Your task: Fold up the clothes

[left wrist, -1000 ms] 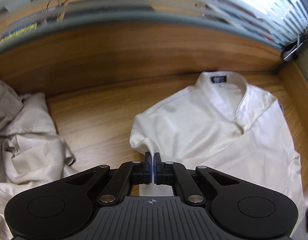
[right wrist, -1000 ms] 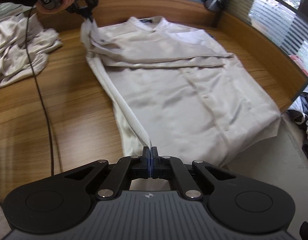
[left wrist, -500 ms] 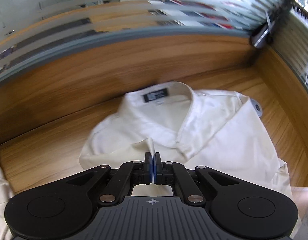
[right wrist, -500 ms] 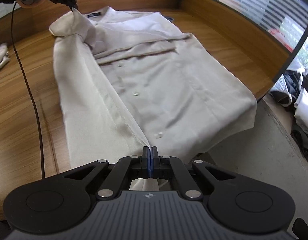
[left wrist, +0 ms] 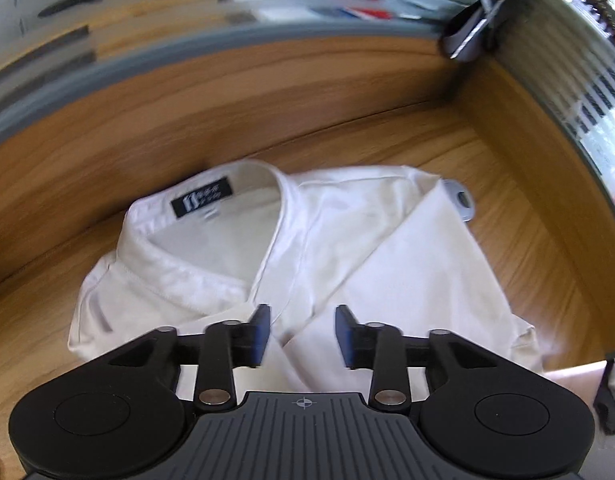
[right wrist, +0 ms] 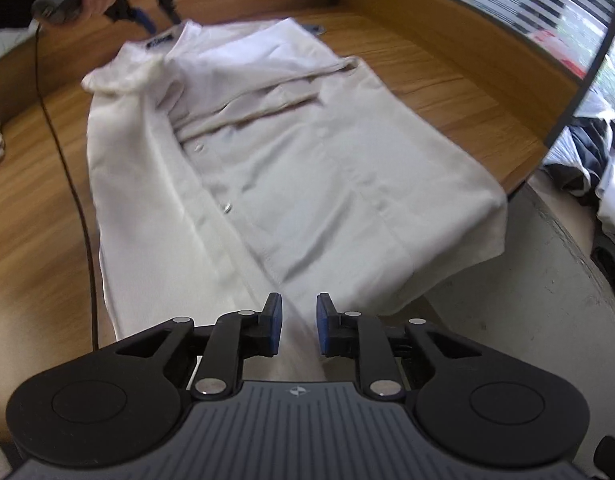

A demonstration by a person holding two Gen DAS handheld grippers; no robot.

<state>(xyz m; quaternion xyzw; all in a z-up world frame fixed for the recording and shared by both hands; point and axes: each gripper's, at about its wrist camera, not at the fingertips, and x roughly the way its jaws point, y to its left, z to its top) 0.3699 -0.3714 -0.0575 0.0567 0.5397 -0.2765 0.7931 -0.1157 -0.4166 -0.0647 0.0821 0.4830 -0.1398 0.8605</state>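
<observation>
**A:** Nearest the right-hand camera: right gripper (right wrist: 297, 322) over the hem end of the cream shirt (right wrist: 291, 184). Jaws parted a little and opening; cloth lying below the gap, pads not pressing on it. Nothing held.

**B:** Same at the collar end. Left gripper (left wrist: 303, 334) above the placket, jaws opening, wider than the right pair. Only loose fabric underneath. No grip.

**A:** Shirt position: flat on the wooden table (right wrist: 39, 184), buttons up, one long side already laid inward over the front, a sleeve folded across the chest. Hem corner hanging slightly past the table edge.

**B:** Further up: collar (left wrist: 195, 276) with dark label (left wrist: 201, 202), close to the wooden back wall. Small grey object (left wrist: 461, 204) poking out just beside the far shoulder; cannot identify.

**A:** Step in hand, by judgement: release after a lengthwise side fold. Remaining: probably the crosswise fold, hem to collar.

**B:** Next move calls for clearing both jaw pairs off the cloth without dragging it, then fresh pinches on the hem corners. Caution: slippery-looking fabric, folded side likely to slide open if nudged.

**A:** Black cable (right wrist: 67, 168) on the table beside the shirt. Keep off it.
</observation>
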